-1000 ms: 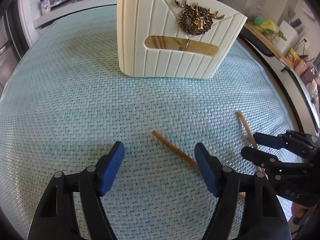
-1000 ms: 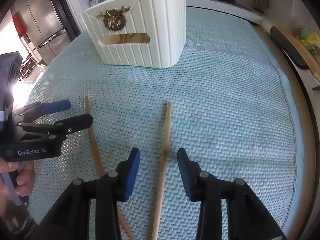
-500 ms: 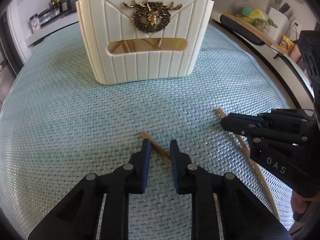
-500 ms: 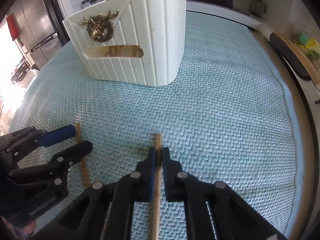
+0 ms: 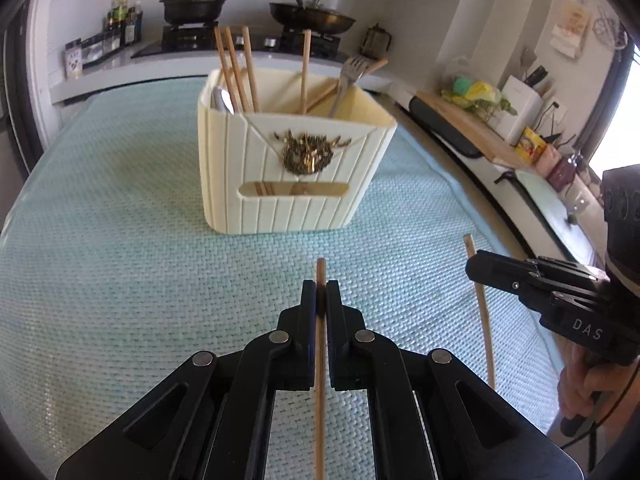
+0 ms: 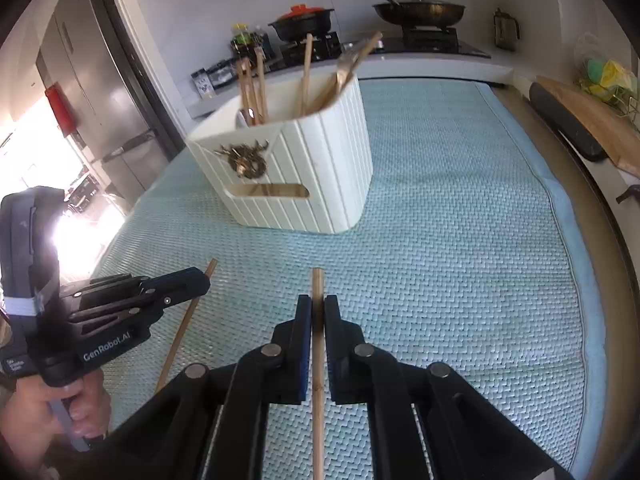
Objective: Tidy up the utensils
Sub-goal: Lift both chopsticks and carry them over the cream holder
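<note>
One wooden chopstick (image 5: 320,356) was clamped between the closed jaws of the left gripper (image 5: 320,294), and its tip stood out a little past the blue pads, toward 12 o'clock in the left wrist view. It was lifted off the mat. A second chopstick (image 6: 318,360) was clamped in the same way by the right gripper (image 6: 317,310), also with a short end past the pads and pointing to 12 o'clock in the right wrist view.

Seen from the left camera, the right gripper was at 3 o'clock, and its chopstick hung down from the closed fingers. Seen from the right camera, the left gripper was at 9 o'clock, with a hand (image 6: 60,416) around its handle at the lower left.

The cream utensil holder (image 5: 296,172) stood upright on the mat at 12 o'clock from both grippers, well apart from them. It had a dark stag ornament (image 5: 308,152) on the front and a slot below it. Inside it there were more chopsticks, a fork (image 5: 348,80) and a spoon (image 5: 222,100), all leaning.

The light green woven mat (image 5: 120,272) covered the table. Behind it, at 12 o'clock, a stove carried a black pot with red lid (image 5: 196,4) and a pan (image 5: 312,16).
</note>
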{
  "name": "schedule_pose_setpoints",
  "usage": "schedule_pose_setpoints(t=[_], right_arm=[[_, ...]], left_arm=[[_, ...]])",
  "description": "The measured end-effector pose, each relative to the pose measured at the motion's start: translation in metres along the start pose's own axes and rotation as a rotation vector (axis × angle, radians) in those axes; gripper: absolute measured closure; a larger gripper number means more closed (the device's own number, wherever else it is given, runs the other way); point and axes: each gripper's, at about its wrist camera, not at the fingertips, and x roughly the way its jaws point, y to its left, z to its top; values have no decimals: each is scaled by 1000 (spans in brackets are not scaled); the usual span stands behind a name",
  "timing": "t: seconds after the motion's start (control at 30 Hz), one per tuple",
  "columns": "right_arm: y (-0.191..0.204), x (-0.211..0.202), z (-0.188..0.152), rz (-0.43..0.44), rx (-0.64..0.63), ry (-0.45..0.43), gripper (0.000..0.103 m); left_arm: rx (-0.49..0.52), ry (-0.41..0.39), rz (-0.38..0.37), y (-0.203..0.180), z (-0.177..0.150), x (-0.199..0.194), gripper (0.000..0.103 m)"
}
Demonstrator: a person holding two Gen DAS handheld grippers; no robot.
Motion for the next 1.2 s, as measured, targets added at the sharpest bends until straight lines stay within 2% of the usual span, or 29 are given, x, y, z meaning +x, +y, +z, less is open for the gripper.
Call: schedule_pose_setpoints(t=[0.13,0.33,0.57,0.83,1.2], right_arm=[[13,-37,4,16,-42,-83,97],[43,-92,-20,14,-103,-171,97],[61,-116,-29,-7,-147,-220,97],[83,-144,-25,3,-185,-285,97],[94,-156,-24,5,-206,-319,97]], left_arm=[[35,-64,-22,-3,4,-36,101],[57,-129,-43,-1,-2,-77,101],[25,-203,-64,3,-5,-111,101],[48,-300,-62,-3,1,-145,101],[45,-324,-55,-2,1,-148,101]])
